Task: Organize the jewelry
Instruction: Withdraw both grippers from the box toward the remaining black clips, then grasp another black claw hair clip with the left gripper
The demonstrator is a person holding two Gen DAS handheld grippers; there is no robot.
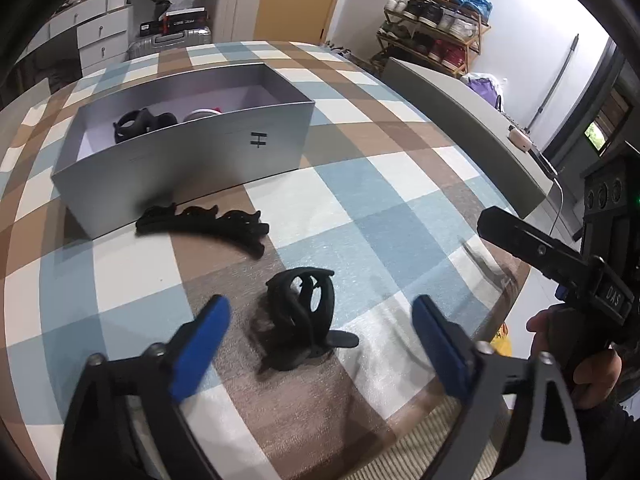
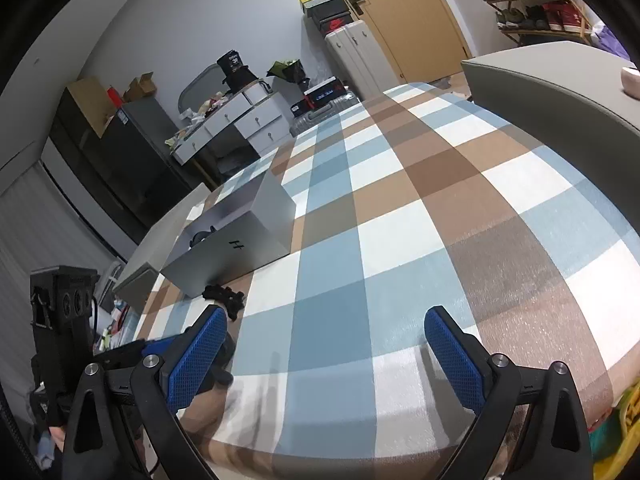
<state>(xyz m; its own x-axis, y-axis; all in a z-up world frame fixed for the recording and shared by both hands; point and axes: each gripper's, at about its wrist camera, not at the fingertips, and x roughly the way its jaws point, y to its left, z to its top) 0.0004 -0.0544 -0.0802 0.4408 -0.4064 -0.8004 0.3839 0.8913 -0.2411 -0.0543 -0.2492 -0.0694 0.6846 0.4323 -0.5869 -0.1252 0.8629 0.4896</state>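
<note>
A black claw hair clip (image 1: 304, 312) lies on the checked tablecloth. My left gripper (image 1: 320, 305) is open around it, one blue pad on each side, neither touching it. A long black hair clip (image 1: 204, 220) lies against the front wall of the open silver box (image 1: 180, 160). Inside the box are a black clip (image 1: 136, 122) and a white, round item (image 1: 202, 114). My right gripper (image 2: 326, 312) is open over bare cloth with nothing between its fingers. In the right wrist view the silver box (image 2: 236, 240) and the long clip (image 2: 226, 298) lie to the left.
The checked tablecloth (image 1: 360, 200) covers the table, whose near edge runs just below both grippers. A grey upholstered ledge (image 1: 460, 120) borders the table's right side. A hand (image 1: 560, 344) holds the right gripper at the right edge. A shoe rack (image 1: 436, 20) and drawers (image 1: 100, 32) stand beyond.
</note>
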